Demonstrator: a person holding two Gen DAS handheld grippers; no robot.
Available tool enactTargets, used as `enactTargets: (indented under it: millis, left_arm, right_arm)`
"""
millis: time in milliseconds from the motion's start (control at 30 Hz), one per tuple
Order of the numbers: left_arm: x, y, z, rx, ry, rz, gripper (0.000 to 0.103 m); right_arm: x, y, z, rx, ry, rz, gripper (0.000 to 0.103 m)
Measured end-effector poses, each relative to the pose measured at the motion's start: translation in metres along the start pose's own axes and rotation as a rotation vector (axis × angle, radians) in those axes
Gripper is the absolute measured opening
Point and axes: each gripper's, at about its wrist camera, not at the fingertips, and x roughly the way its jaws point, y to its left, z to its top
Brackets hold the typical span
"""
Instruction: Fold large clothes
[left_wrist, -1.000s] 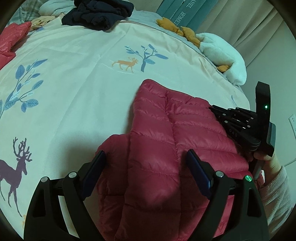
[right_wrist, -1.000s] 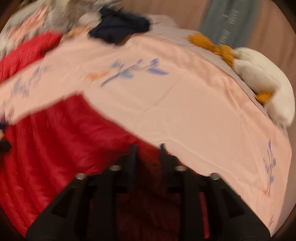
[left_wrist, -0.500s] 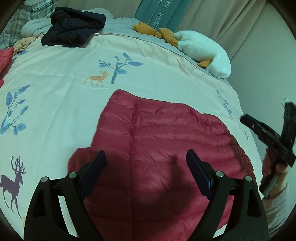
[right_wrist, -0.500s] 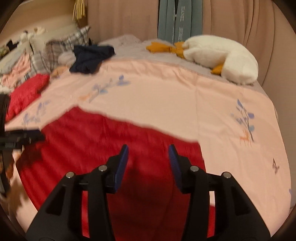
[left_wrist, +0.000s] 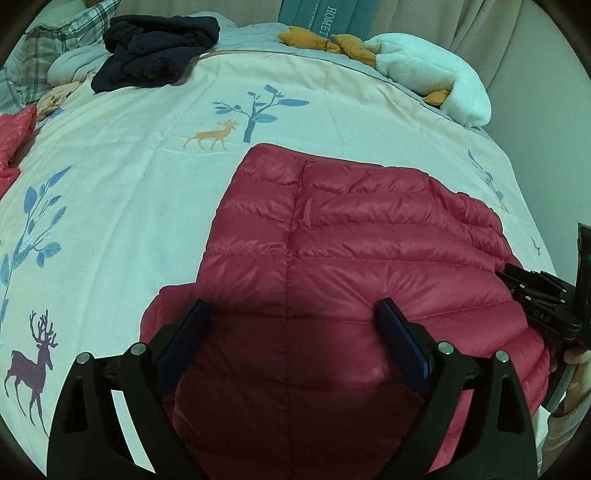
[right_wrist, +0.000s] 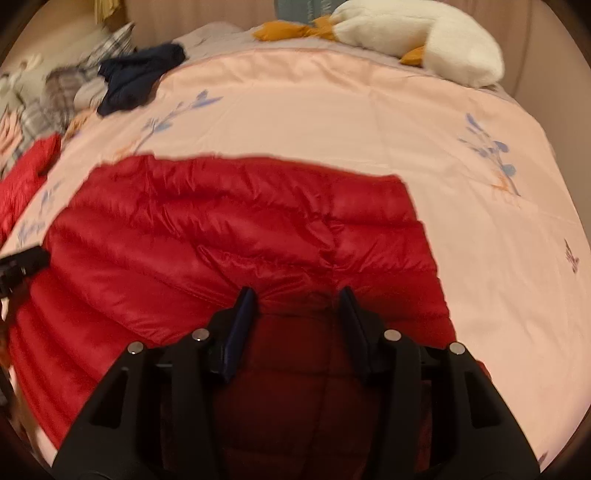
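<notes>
red puffer jacket folded flat on the deer-print bed

the red quilted jacket lies folded into a broad block on the near part of the bed, its stitched channels running across and one seam down the middle. the bed cover is pale, printed with blue leafy trees and small deer. at the far side sit a heap of dark navy clothes, plaid pillows, and a white plush goose with orange feet. a second red garment shows at the left edge. beige curtains hang behind the bed, and a teal panel with lettering stands against them.

the left tongs hover over the jacket's near edge, jaws wide apart and opening, nothing pinched between them. the right tongs sit low over the jacket too, jaws partly apart and opening, with the fabric below them rather than clamped. a hand shows at the right edge of the left view.
</notes>
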Motion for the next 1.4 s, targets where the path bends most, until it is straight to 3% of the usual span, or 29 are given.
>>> enactTargets:
  millis: [133, 200, 333, 567, 800, 933, 1033, 1200, 1300, 1400]
  left_arm:
    - [-0.017, -0.003, -0.004, -0.022, -0.021, 0.013, 0.094]
    - [-0.035, -0.005, -0.01, -0.017, -0.058, 0.0, 0.094]
    - [-0.062, -0.012, -0.026, -0.003, -0.11, -0.018, 0.094]
    - [-0.074, -0.023, -0.054, 0.047, -0.15, 0.01, 0.094]
    - [-0.049, -0.022, -0.066, 0.073, -0.092, 0.037, 0.094]
    - [-0.041, -0.021, -0.069, 0.079, -0.076, 0.046, 0.094]
    - [-0.052, -0.02, -0.07, 0.059, -0.068, 0.058, 0.094]
    - [-0.101, -0.028, -0.071, 0.082, -0.122, 0.1, 0.094]
    - [-0.14, -0.036, -0.066, 0.079, -0.154, 0.087, 0.102]
    - [-0.179, -0.048, -0.062, 0.074, -0.185, 0.054, 0.102]
  right_arm:
    - [-0.043, 0.002, -0.008, 0.021, -0.111, 0.04, 0.049]
    - [-0.073, 0.002, -0.021, 0.032, -0.181, 0.029, 0.049]
    - [-0.097, 0.001, -0.045, 0.05, -0.239, 0.001, 0.049]
    - [-0.083, -0.007, -0.081, 0.067, -0.182, -0.065, 0.049]
    - [-0.059, -0.011, -0.091, 0.097, -0.125, -0.049, 0.05]
    - [-0.077, -0.013, -0.09, 0.151, -0.118, -0.038, 0.05]
    - [-0.113, -0.013, -0.095, 0.185, -0.161, -0.01, 0.067]
    - [-0.175, 0.004, -0.095, 0.176, -0.212, -0.025, 0.091]
    - [-0.211, 0.018, -0.09, 0.171, -0.231, -0.02, 0.101]
    - [-0.242, 0.032, -0.088, 0.172, -0.231, -0.027, 0.101]
